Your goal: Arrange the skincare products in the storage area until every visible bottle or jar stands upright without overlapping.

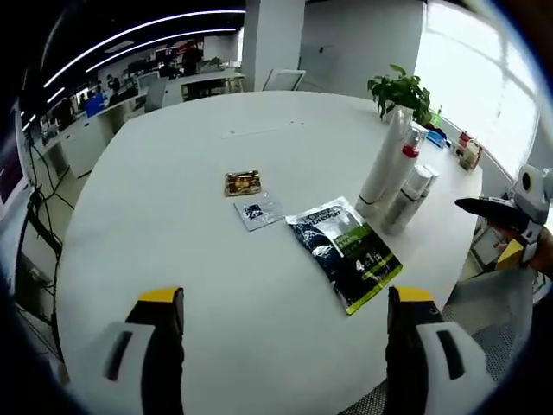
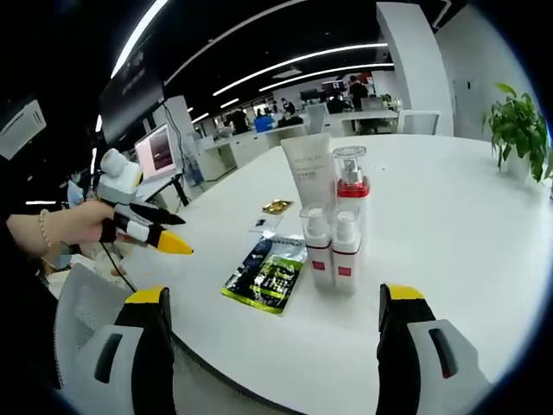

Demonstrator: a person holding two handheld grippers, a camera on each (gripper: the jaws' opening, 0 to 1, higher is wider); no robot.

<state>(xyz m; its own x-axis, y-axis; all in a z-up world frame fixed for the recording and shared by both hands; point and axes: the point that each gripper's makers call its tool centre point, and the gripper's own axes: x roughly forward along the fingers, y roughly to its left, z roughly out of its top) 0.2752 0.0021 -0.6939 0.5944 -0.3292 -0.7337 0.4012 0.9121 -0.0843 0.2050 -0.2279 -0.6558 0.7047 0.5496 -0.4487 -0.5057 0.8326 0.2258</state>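
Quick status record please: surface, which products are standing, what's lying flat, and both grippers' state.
surface: white round table
standing: tall white tube, red-banded pump bottle, two small pump bottles, grouped close together, all upright
lying flat: dark green-and-black pouch, small silver sachet, small gold sachet
left gripper: jaws open, holding nothing, above the table's near part
right gripper: jaws open, holding nothing, facing the bottles
background: potted plant at the table's far edge
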